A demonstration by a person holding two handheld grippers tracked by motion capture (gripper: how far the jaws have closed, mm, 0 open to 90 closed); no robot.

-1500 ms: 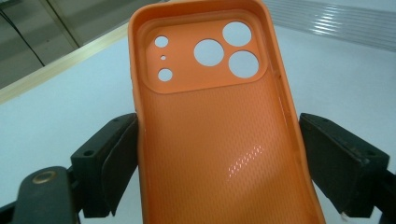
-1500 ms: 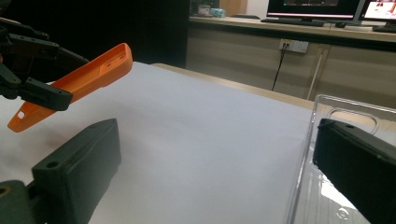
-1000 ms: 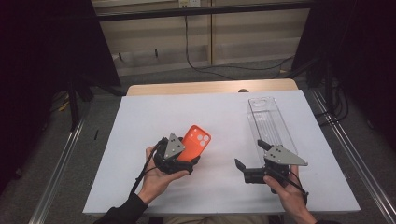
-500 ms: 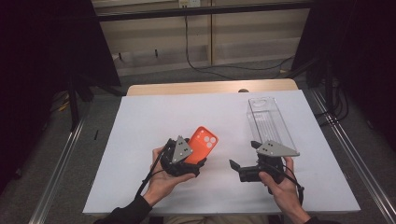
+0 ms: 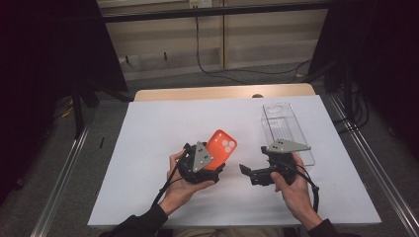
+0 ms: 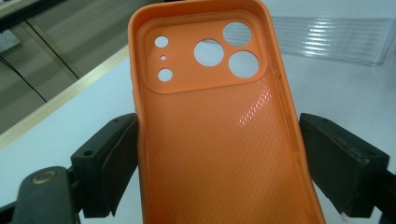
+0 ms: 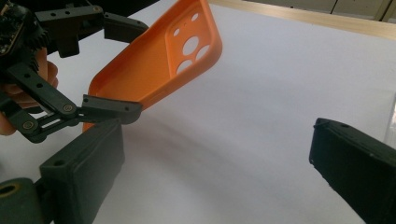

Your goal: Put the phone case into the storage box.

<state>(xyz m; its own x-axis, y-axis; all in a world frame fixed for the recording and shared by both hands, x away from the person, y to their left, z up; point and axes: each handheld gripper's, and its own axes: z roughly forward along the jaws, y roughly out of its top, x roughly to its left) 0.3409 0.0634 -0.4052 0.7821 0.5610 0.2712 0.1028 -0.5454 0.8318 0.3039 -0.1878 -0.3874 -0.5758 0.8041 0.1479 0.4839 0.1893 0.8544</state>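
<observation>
Presently the left gripper (image 5: pixel 210 165) clamps the orange phone case (image 5: pixel 221 147) off the table; the right gripper (image 5: pixel 247 170), jaws released, waits beside it; handover outstanding.

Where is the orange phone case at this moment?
The case is held between the jaws of the left tool, lifted above the white table near its middle in the high view, left of the right tool and the clear box.
</observation>
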